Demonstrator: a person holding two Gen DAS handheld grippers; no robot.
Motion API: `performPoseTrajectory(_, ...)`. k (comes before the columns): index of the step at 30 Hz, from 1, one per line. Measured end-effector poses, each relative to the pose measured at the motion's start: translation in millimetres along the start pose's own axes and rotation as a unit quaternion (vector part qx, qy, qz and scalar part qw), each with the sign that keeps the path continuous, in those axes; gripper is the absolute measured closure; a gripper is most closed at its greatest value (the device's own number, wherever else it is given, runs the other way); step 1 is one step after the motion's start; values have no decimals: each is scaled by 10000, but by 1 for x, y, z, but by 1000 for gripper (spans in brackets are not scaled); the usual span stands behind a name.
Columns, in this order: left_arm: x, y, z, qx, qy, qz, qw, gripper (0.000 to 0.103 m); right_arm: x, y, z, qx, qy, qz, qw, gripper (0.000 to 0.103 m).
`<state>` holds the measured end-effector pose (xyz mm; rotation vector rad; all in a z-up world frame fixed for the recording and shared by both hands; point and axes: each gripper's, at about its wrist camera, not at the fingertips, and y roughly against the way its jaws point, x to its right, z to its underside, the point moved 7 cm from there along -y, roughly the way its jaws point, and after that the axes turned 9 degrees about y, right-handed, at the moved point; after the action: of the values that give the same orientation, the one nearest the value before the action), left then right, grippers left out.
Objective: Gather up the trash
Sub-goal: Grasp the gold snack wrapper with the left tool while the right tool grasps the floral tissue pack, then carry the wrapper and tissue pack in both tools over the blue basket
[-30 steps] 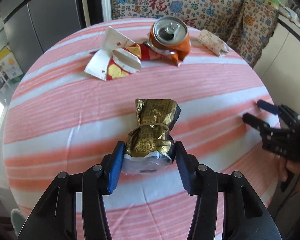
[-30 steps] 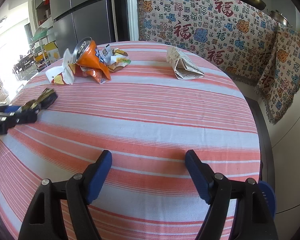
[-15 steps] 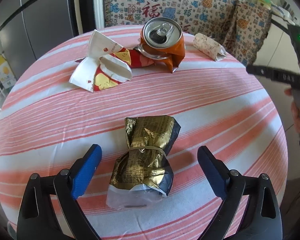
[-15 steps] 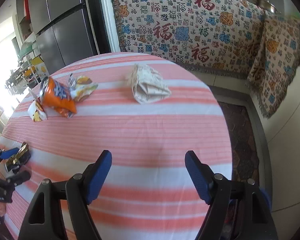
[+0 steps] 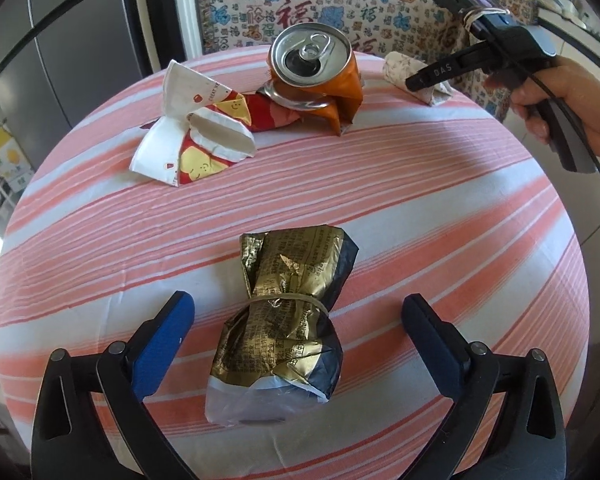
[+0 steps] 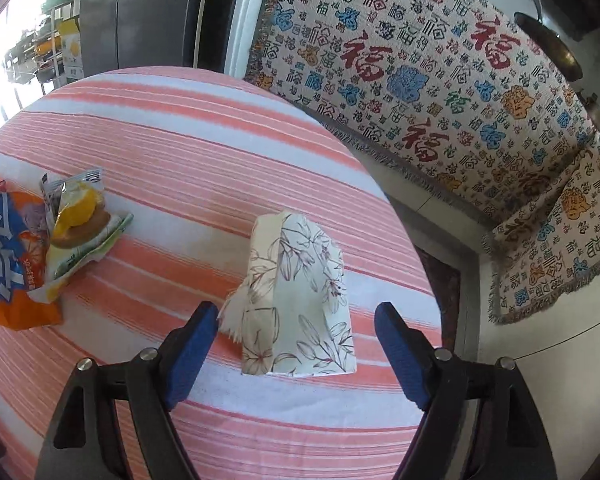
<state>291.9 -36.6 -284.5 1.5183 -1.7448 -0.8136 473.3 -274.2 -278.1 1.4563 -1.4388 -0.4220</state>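
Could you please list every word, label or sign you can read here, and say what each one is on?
"福": woven again and again into the patterned throw.
"DAS": the right gripper's black finger.
"GREAT": partial, on the white paper wrapper.
Gold foil packet: print too small to read.
Orange snack bag: large characters cropped, unreadable.

Your surface [image 5: 380, 184] wears pink-and-white stripes. The bag [image 5: 284, 320] at your left view's six o'clock is gold and black with a white base. At twelve stands an orange can [image 5: 320, 76]; at ten, a white-red-yellow wrapper [image 5: 196, 140]. The packet [image 6: 300, 296] in your right view is white with brown floral outlines.
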Motion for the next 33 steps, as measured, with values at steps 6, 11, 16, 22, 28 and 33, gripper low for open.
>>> performPoseTrajectory(6, -8, 6, -5, -87, 224, 366, 9990, 1, -5, 36, 19, 44, -318, -483, 9983, 65)
performPoseTrajectory(11, -26, 38, -7, 63, 484, 1111, 9926, 1, -32, 93, 69, 201, -355, -1062, 9935, 65)
performPoseTrajectory(16, -22, 35, -8, 13, 373, 1201, 9921, 1, -61, 141, 125, 496, -443, -1450, 9872, 65)
performPoseTrajectory(22, -16, 18, -13, -215, 141, 654, 9975, 32, -75, 155, 159, 500, -789, -1737, 9804, 65)
performPoseTrajectory(28, -9, 29, -2, -272, 69, 654, 9975, 61, -68, 160, 169, 517, -993, -1794, 9774, 65)
performPoseTrajectory(33, 16, 59, 2, -80, 149, 986, 9950, 62, -61, 164, 177, 563, -1156, -1854, 9742, 65)
